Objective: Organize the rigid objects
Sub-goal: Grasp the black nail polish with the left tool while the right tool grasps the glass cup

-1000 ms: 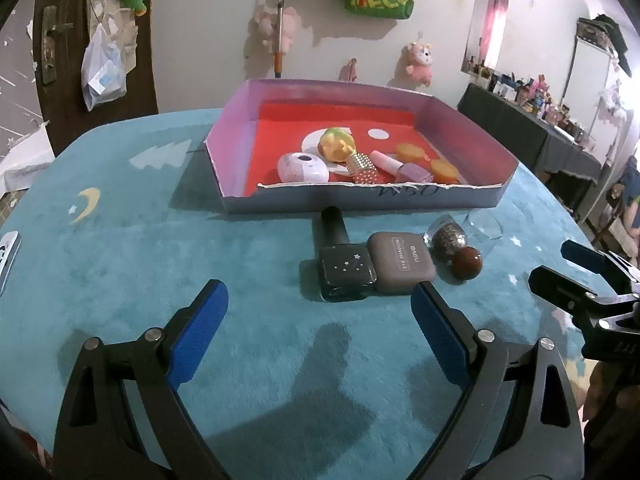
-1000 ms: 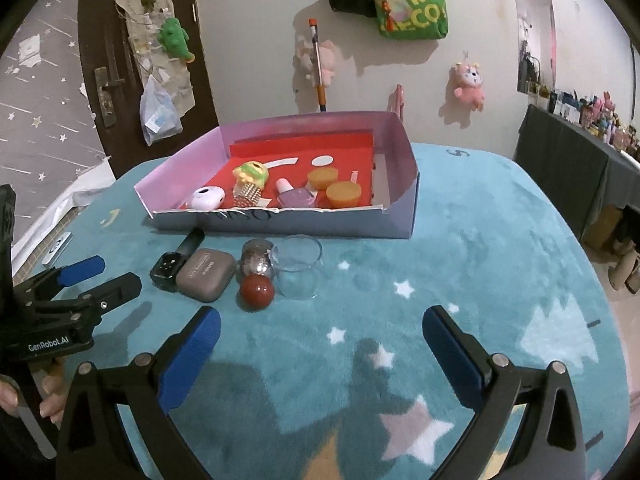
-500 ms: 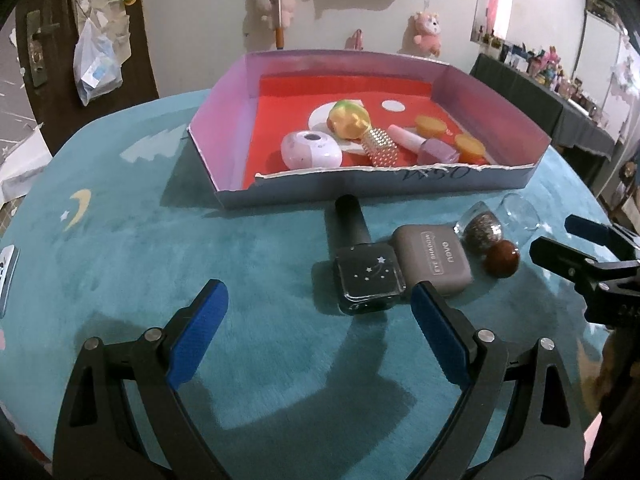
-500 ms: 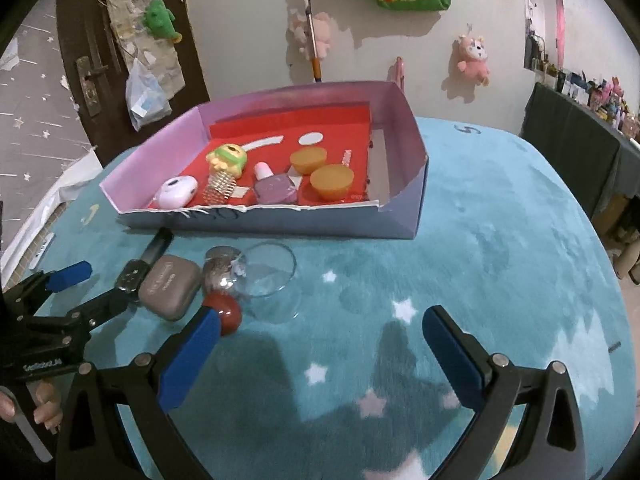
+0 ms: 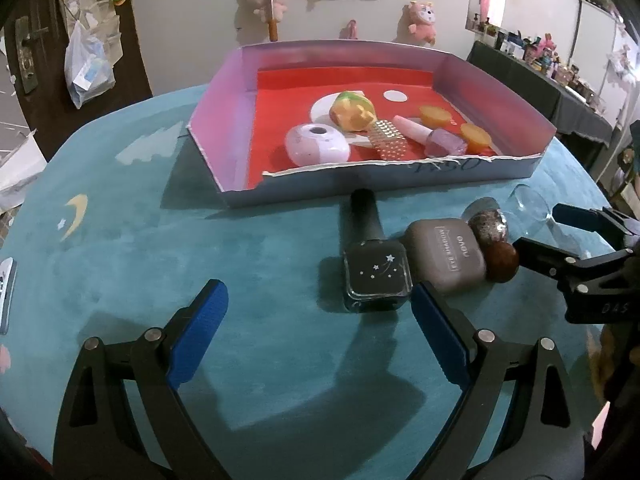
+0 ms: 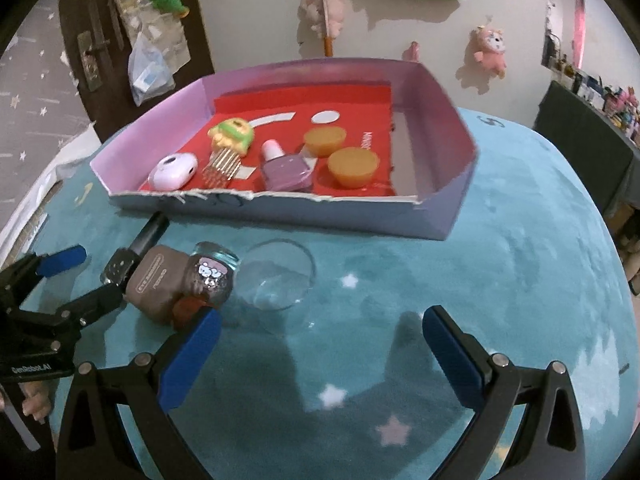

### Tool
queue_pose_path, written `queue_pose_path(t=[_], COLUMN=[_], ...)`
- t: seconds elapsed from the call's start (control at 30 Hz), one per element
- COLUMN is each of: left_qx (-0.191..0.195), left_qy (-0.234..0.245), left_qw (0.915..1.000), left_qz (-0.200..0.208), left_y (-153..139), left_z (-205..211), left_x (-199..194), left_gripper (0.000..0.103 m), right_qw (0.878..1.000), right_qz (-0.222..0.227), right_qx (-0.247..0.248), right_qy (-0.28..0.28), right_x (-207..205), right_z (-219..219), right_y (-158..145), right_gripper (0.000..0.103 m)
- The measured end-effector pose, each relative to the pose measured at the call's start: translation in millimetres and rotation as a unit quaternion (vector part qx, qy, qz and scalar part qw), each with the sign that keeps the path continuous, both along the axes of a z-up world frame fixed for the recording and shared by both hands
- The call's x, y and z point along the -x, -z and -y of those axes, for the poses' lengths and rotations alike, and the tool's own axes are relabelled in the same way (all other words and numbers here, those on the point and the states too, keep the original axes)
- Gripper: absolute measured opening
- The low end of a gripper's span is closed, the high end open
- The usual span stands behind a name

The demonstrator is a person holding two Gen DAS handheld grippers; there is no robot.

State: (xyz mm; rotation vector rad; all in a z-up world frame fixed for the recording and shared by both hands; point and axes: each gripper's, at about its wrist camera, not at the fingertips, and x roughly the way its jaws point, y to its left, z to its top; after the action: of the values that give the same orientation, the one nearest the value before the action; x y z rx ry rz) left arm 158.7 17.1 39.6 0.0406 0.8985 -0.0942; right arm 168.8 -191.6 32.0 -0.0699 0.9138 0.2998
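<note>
I am holding both tools low over the teal table (image 5: 120,264), pointing down toward it at a slant. My left tool (image 5: 318,316) is standing wide open with nothing between its blue pads, its right pad just beside the near corner of the dark nail polish bottle (image 5: 376,276), which is lying on its side with its black cap toward the box. My right tool (image 6: 320,344) is also gaping wide and gripping nothing; its left pad is sitting just in front of the small red-brown ball (image 6: 188,308). Just past the fingers, the loose things are lying in a tight row: the bottle, the taupe case (image 5: 444,254) touching it, then the glittery little jar (image 6: 210,276) and the ball beside the case, and the clear glass bowl (image 6: 280,276) tipped at the end of the row. Farther out, the shallow pink box (image 6: 452,120) with its red floor is resting on the table, holding a white pod-shaped case (image 6: 174,170), a yellow-green toy comb (image 6: 232,136), a lilac polish bottle (image 6: 284,168) and two orange cups (image 6: 352,166). Beyond that, plush toys (image 6: 490,50) are hanging on the pale wall.
</note>
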Motion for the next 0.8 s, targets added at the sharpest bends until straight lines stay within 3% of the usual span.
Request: queue_pose_path(t=[0.37, 0.63, 0.8], left_qx=[-0.037, -0.026, -0.012], left_qy=[0.002, 0.001, 0.013], left_qw=[0.9993, 0.9996, 0.9998], left_qz=[0.008, 0.007, -0.010], left_y=[0.7, 2.0, 7.4], left_z=[8.6, 9.4, 14.9], left_x=[-4.6, -11.7, -15.7], left_gripper=[0.094, 0.092, 0.065], right_qw=[1.000, 0.999, 0.999], right_qz=[-0.005, -0.007, 0.000], right_qx=[-0.014, -0.031, -0.023], right_qy=[0.021, 0.034, 0.023], right_x=[-6.3, -11.0, -12.4], right_z=[6.3, 12.6, 5.3], right_y=[0.8, 0.4, -0.2], right_gripper=[0.103, 0.103, 0.090])
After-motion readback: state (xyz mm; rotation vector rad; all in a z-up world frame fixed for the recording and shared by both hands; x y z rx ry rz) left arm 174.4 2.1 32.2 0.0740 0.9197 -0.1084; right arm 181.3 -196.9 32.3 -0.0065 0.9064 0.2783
